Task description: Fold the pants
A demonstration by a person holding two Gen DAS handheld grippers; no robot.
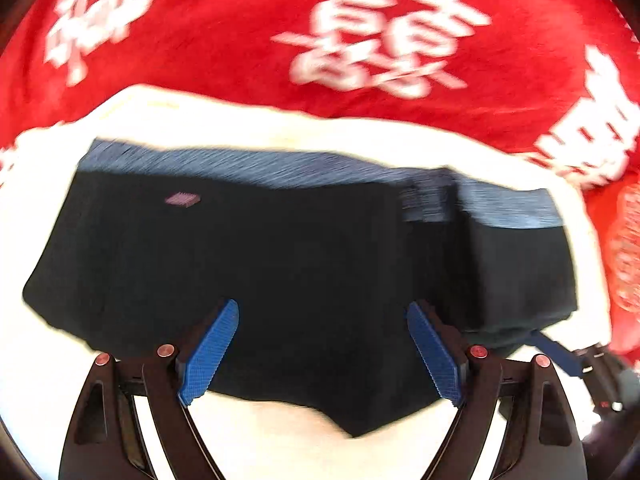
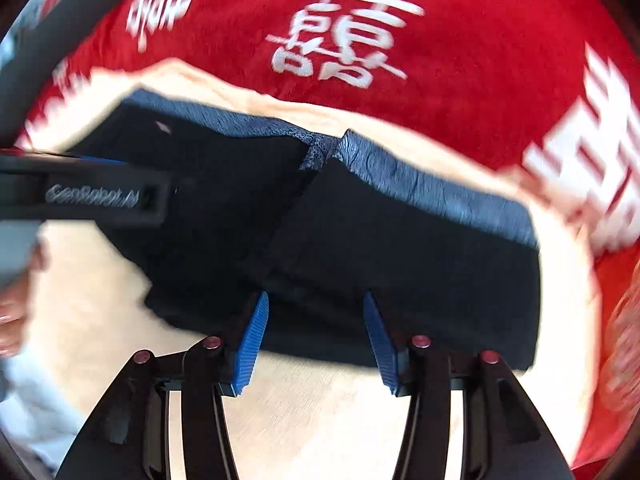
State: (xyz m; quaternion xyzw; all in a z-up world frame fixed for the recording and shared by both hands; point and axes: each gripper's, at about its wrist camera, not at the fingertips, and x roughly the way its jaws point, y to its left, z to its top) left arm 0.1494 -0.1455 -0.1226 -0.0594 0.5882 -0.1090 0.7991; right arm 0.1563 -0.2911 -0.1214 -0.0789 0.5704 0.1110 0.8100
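Pants (image 1: 280, 264) are lying folded into a compact dark bundle, near-black fabric with a blue textured waistband (image 1: 248, 166) running along the far edge. A small pale tag (image 1: 183, 199) is showing on the upper left of the dark panel. In the right wrist view the pants (image 2: 400, 248) are sitting as two overlapping flaps: the right flap is lying on top, its edge crossing diagonally over the left one, and the waistband (image 2: 432, 188) is splitting into a notch where the flaps meet. The near edge is sagging unevenly, with one corner poking toward the camera. Both views are motion-blurred, so finer fabric detail isn't readable.
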